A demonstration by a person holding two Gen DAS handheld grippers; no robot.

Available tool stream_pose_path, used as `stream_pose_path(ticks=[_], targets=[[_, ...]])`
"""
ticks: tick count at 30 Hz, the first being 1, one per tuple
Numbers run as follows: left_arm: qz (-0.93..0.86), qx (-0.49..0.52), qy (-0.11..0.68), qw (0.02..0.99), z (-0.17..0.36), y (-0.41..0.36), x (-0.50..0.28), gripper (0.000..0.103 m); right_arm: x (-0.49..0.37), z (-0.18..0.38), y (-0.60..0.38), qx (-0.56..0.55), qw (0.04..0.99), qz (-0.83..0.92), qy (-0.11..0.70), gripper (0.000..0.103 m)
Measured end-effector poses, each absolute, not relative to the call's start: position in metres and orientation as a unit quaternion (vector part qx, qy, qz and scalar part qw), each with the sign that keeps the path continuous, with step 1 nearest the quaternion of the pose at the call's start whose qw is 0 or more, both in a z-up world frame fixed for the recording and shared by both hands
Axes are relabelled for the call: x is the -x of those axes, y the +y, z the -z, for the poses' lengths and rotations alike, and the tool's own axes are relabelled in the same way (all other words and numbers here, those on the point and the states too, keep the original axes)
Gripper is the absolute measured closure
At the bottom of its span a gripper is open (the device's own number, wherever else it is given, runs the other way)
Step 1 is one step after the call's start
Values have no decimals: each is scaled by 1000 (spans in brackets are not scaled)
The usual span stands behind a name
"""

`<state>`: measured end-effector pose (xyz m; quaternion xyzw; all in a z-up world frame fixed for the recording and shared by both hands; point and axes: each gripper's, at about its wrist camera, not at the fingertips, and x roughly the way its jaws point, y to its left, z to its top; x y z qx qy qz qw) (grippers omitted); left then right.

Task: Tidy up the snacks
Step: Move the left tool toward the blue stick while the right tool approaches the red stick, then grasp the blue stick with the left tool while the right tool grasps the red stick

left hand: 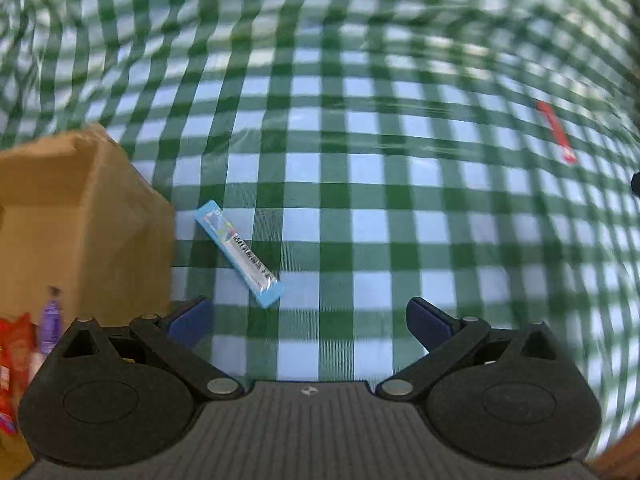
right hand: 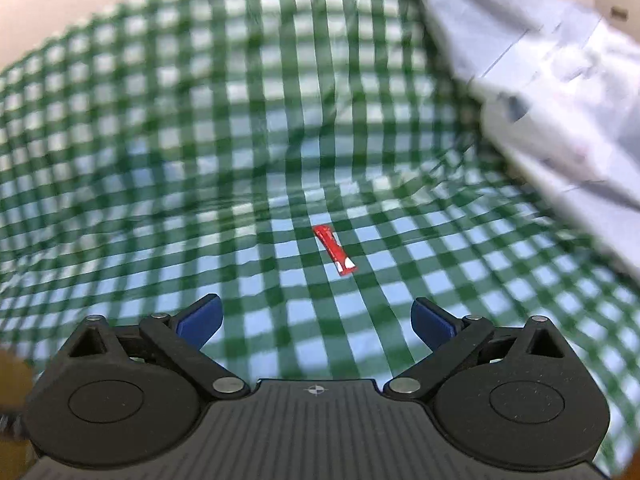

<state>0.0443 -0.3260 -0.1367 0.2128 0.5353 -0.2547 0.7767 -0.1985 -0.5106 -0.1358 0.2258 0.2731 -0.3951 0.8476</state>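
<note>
Some snacks are seen inside the cardboard box (left hand: 80, 220) at 9 o'clock; 2 sticks remain out: blue stick (left hand: 240, 254), red stick (right hand: 334, 249). Left gripper (left hand: 308, 320) and right gripper (right hand: 316, 320) are spread wide, empty.

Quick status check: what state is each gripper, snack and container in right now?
left gripper: open, empty, above the cloth.
right gripper: open, empty.
blue snack stick: sealed, flat on the checked tablecloth, beside the box.
red snack stick: flat on the cloth, ahead of the right gripper.
cardboard box: open-topped, packets inside.
</note>
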Motion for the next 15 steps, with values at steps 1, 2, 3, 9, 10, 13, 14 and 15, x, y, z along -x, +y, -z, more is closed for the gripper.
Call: stream_pose_path(ticks=[1,2,3,9,10,13,14,15], targets=[[244,-206,542,777,147,-331,-53,0,184,150,-533,-231,842,398,280,3],[233,-203,547,778,156,-335,-60,0,170,164,-554,-236,835,403,290,3],[225,-202,548,780,164,-339,-66,0,158,177,-572,-242,830,407,294,3],[200,-205,558,779,203,-356,-93,0,99,251,-647,-274,799,425,324,3],[194,-205,561,778,209,-356,-98,0,91,260,-654,-270,797,427,331,3],[204,-182,574,772,217,-349,-112,0,74,276,-664,-234,799,450,324,0],[200,-174,574,774,216,-347,-116,0,71,278,-666,-223,804,449,321,0],[193,-172,573,778,214,-346,-121,0,68,278,-668,-218,808,446,318,0]])
